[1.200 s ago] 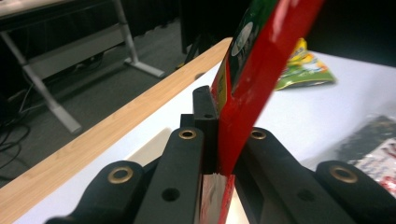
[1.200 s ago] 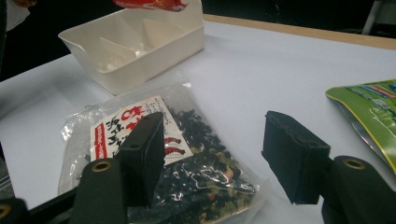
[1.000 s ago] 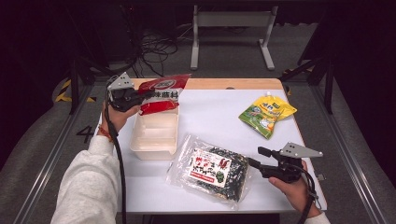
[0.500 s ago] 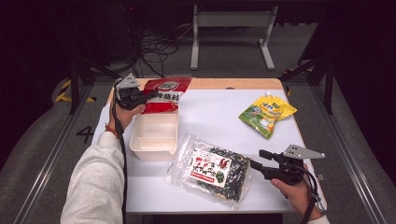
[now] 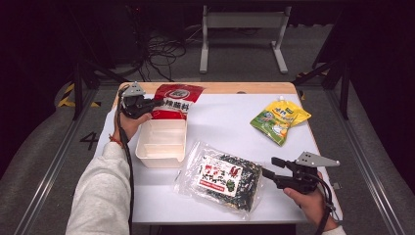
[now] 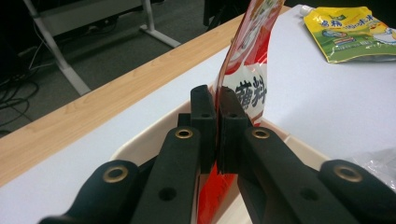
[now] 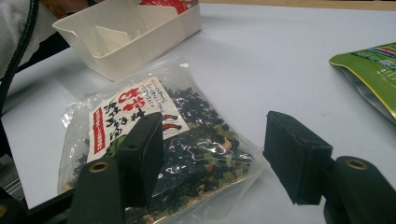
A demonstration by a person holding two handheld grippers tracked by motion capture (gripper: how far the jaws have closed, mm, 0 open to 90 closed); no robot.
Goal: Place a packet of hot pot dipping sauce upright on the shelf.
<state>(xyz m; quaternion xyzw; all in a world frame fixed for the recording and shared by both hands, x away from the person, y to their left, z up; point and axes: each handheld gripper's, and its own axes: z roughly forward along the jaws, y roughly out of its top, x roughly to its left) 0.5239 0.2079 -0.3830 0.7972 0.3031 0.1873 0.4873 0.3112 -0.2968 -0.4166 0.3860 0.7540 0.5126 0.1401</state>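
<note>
Red pouch (image 5: 174,99), now lower, in left gripper (image 5: 157,103) above tub (image 5: 161,142).

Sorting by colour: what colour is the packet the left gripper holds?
Red packet, white label; clearest in the high view.

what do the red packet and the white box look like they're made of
Red packet: seemingly thin glossy plastic film; it bends and shines where the left gripper pinches it. White box: probably matte rigid plastic, with smooth moulded walls and rounded corners.
</note>
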